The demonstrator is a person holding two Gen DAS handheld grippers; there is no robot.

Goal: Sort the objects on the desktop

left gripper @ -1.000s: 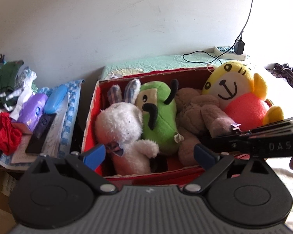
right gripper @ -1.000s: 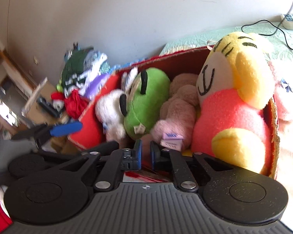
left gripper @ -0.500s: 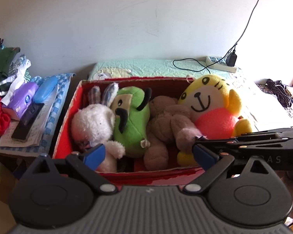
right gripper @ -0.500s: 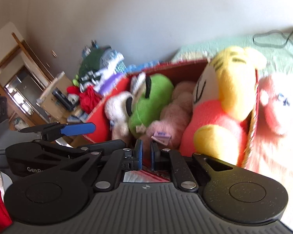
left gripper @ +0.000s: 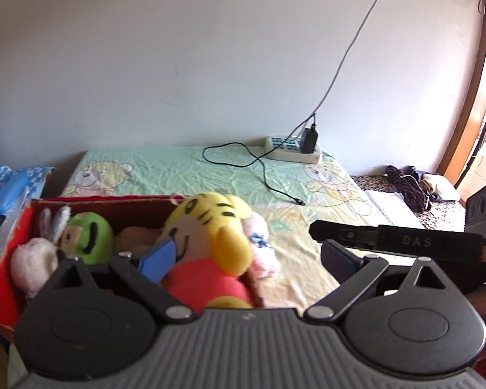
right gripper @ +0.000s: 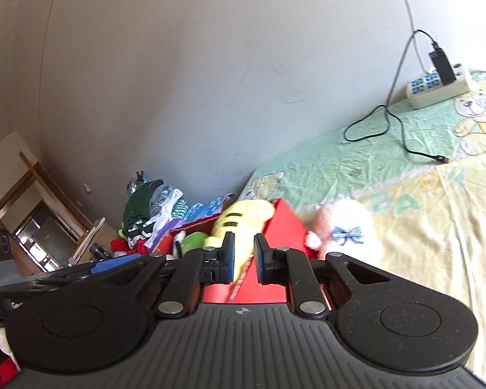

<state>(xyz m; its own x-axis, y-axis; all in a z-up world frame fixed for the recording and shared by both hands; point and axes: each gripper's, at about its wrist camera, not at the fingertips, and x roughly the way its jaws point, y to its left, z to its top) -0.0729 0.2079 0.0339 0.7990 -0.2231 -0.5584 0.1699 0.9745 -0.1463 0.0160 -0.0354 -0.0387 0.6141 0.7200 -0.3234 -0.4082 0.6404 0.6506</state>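
Note:
A red cardboard box [left gripper: 6,259] [right gripper: 285,227] stands at the left end of the bed. It holds a white rabbit [left gripper: 32,256], a green plush [left gripper: 87,236] [right gripper: 194,240], a brown bear [left gripper: 136,236] and a yellow tiger in red [left gripper: 210,227] [right gripper: 243,217]. A pink-and-white plush with a blue bow [left gripper: 259,243] [right gripper: 343,236] lies on the sheet against the box's right side. My left gripper [left gripper: 248,256] hangs open above the box's near right corner, holding nothing. My right gripper [right gripper: 243,254] is shut and empty over the box's near edge.
The bed sheet [left gripper: 210,168] stretches back to the wall, with a power strip [left gripper: 291,150] [right gripper: 437,87] and a loose black cable [left gripper: 262,175] on it. A clothes pile [right gripper: 152,207] and small items [left gripper: 6,188] sit left of the box. A dark cord bundle [left gripper: 408,184] lies right.
Both views have lifted and swung right, so the box sits lower and further left. The pink-and-white plush beside the box has come into view. Neither gripper's jaws changed.

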